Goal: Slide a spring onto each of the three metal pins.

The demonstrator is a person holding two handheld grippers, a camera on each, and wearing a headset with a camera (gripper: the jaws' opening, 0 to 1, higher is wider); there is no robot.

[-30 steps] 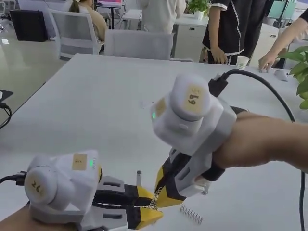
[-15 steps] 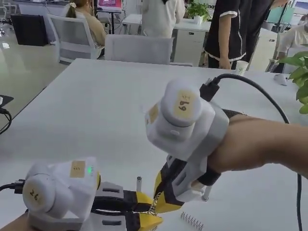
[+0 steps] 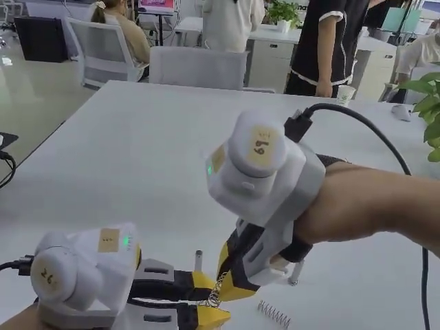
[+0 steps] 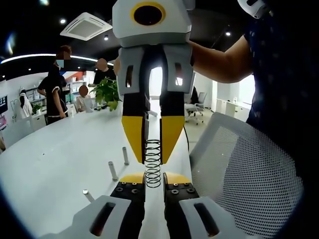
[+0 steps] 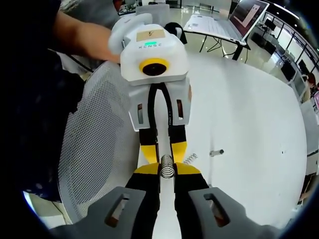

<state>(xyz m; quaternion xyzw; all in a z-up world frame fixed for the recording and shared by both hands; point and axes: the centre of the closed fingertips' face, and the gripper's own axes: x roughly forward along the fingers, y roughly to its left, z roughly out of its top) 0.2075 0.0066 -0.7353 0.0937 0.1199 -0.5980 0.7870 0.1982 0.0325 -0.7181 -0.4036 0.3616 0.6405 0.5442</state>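
Note:
A small coil spring (image 3: 214, 297) hangs over the white table's front edge, pinched between both grippers. My left gripper (image 3: 210, 311) comes in from the lower left and is shut on one end of it. My right gripper (image 3: 224, 287) reaches down from the right and is shut on the other end. In the left gripper view the spring (image 4: 153, 163) runs from my own jaws up into the right gripper's yellow jaws. The right gripper view looks at the spring (image 5: 167, 167) end-on. One pin (image 3: 198, 260) stands upright just behind the grippers. Two upright pins (image 4: 125, 155) (image 4: 113, 171) stand to one side.
A loose spring (image 3: 273, 315) lies on the table (image 3: 137, 158) right of the grippers, and a small pin (image 5: 217, 152) lies near it. A mesh chair (image 5: 94, 144) is under the table edge. Chairs (image 3: 199, 65), standing people, a cup (image 3: 346, 91) and a plant (image 3: 427, 103) line the far side.
The head camera has shifted a little. Both grippers keep their hold on the spring, and the right gripper has edged slightly left.

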